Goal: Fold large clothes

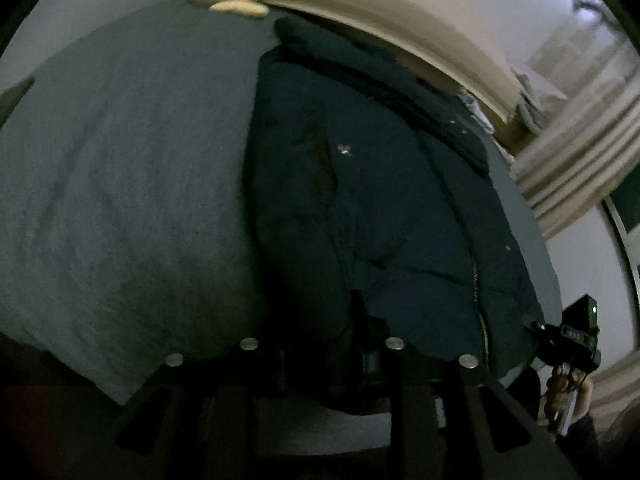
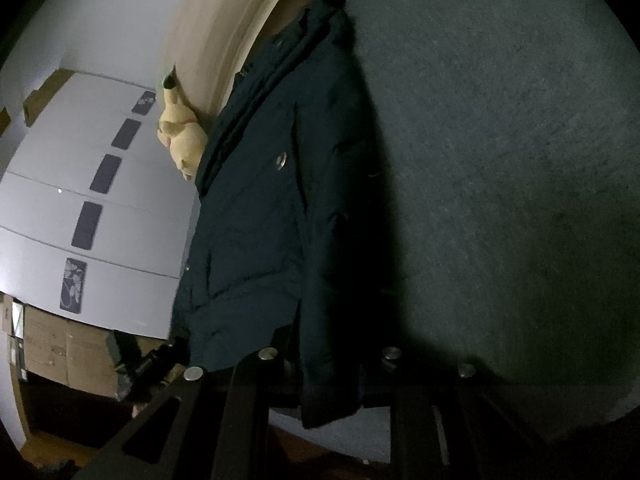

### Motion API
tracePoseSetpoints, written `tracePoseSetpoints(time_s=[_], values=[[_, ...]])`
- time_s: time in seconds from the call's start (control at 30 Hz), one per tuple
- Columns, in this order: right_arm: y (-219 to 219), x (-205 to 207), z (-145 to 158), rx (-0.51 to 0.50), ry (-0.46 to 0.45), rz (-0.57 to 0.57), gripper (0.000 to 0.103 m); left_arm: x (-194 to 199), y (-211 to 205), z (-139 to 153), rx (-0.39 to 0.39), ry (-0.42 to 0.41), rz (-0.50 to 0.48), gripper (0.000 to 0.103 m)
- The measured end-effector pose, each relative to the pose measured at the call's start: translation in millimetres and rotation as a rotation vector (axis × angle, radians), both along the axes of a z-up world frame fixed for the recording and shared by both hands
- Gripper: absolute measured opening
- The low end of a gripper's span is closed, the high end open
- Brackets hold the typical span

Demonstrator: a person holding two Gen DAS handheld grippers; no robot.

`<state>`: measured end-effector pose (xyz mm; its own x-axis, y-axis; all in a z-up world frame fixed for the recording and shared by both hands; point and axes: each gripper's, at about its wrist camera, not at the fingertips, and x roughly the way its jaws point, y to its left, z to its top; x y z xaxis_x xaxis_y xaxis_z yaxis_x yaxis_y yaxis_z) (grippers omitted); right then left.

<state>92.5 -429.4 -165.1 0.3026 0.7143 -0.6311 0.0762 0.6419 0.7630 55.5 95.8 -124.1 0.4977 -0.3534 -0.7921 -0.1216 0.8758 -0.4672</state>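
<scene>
One dark navy padded jacket spread lengthwise on grey-blue bed cover, collar toward beige headboard, hem at near edge. Silver snap buttons visible along front; zipper at hem. Left gripper closed on jacket hem, fabric bunched between fingers. Right gripper likewise pinching hem, cloth draped over fingers. One yellow plush toy at headboard. White wardrobe beside bed.
</scene>
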Motion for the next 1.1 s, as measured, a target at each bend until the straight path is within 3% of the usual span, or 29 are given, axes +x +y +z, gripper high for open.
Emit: tracePoseSetpoints(time_s=[0.07,0.13,0.2,0.23,0.37,0.6,0.83,1.1], values=[[-1,1,-2,0.014,0.001,-0.013,0.025,2,1,-3,-0.027,0.004,0.006,0.044],[-1,2,-4,0.024,0.004,-0.021,0.025,4,-3,-3,-0.016,-0.001,0.002,0.045],[-1,3,-5,0.026,0.006,-0.022,0.025,2,-8,-2,0.016,-0.013,-0.014,0.040],[0,3,-4,0.019,0.000,-0.015,0.025,1,-9,-1,0.039,-0.017,-0.021,0.026],[5,-1,2,-0.016,-0.016,0.022,0.017,0,0,2,-0.015,-0.031,-0.024,0.019],[11,-7,12,-0.024,-0.032,0.059,0.014,-14,4,22,-0.028,-0.095,-0.042,0.017],[9,-25,10,0.009,-0.024,0.037,0.014,-29,6,23,0.002,-0.093,-0.047,0.017],[26,-25,14,-0.056,-0.032,0.035,0.014,-21,-3,19,0.064,-0.072,-0.046,0.017]])
